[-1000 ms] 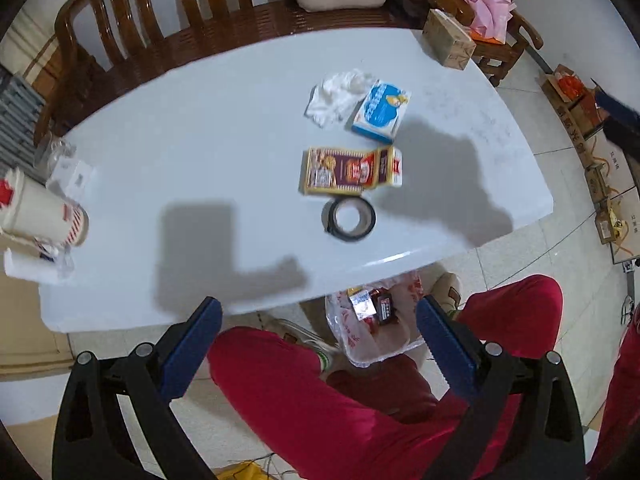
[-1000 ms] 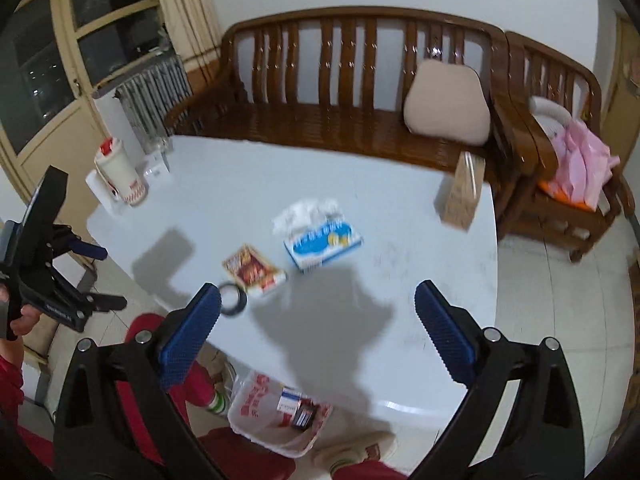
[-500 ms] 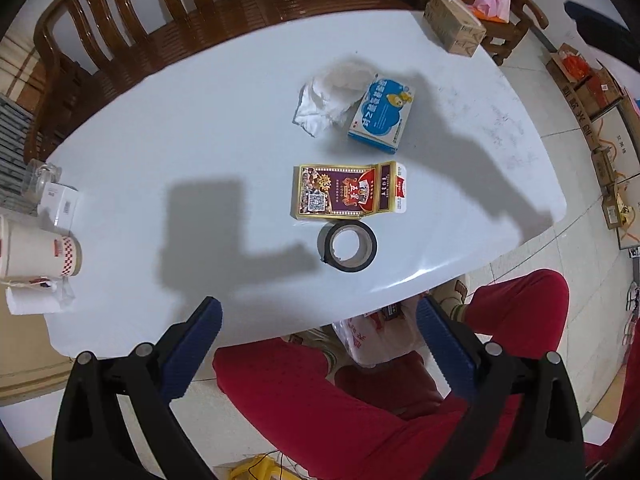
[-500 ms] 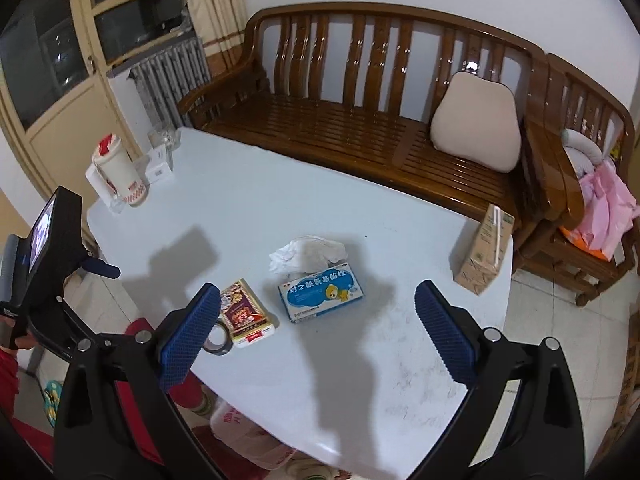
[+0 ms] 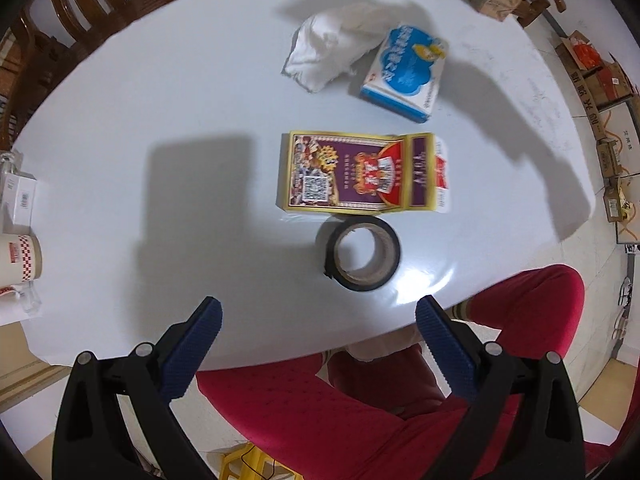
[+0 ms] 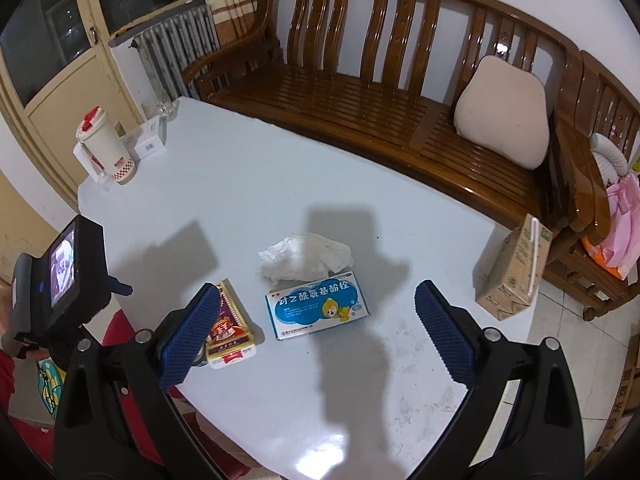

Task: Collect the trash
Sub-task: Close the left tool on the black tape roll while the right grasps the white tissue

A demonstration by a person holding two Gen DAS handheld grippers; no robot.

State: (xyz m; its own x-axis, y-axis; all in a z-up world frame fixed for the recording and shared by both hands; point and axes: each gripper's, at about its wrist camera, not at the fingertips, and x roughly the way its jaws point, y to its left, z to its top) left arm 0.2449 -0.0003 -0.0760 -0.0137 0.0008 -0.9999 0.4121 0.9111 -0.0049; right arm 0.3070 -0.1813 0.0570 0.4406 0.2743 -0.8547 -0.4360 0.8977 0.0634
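On the white table [image 5: 140, 120] lie a crumpled white tissue [image 5: 332, 50], a blue medicine box [image 5: 404, 72], a purple and yellow card box [image 5: 360, 174] and a black tape roll [image 5: 362, 252]. My left gripper [image 5: 318, 330] is open and empty above the table's near edge, just short of the tape roll. My right gripper [image 6: 318, 330] is open and empty above the blue medicine box [image 6: 318, 310]; the tissue [image 6: 308, 258] and card box [image 6: 230, 326] lie near its left finger. The left gripper's body [image 6: 60, 280] shows at the left.
A cream lidded cup [image 6: 104, 150], a small white box [image 6: 150, 142] and a glass [image 6: 160, 108] stand at the table's far left corner. A brown carton [image 6: 516, 272] stands at the right edge. A wooden bench [image 6: 360, 80] with a cushion [image 6: 504, 112] runs behind. Red-trousered legs [image 5: 360, 400] are below.
Both grippers have moved forward and lower over the table; the trash items look larger and closer. The bag on the floor has gone out of view. Both stay open.
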